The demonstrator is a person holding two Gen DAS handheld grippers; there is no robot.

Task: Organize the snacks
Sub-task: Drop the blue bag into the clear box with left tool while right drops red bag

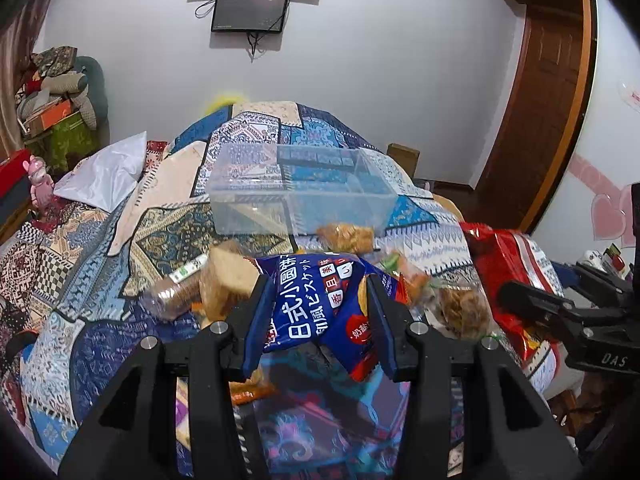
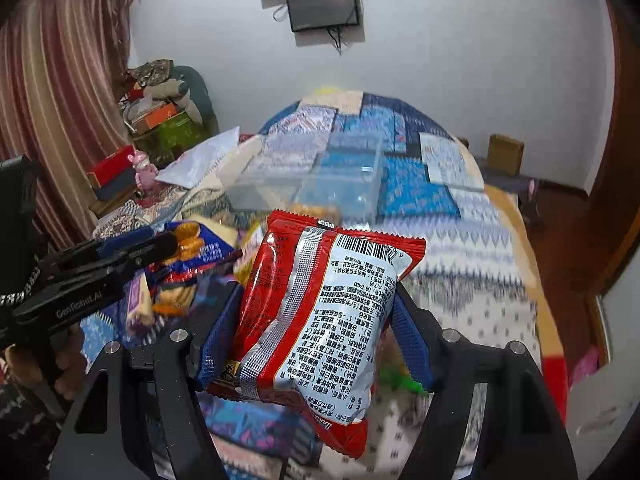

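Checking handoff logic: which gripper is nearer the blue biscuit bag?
Left. The left gripper is clamped on the blue biscuit bag; the right gripper holds the red packet off to its right.

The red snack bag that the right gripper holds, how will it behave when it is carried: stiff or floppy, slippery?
The red snack bag probably flexes: its film is creased and bulges between the right gripper's fingers. It looks puffy, so likely light for its size. The glossy film may slip, and its lower end hangs past the fingers, so it could swing or sag.
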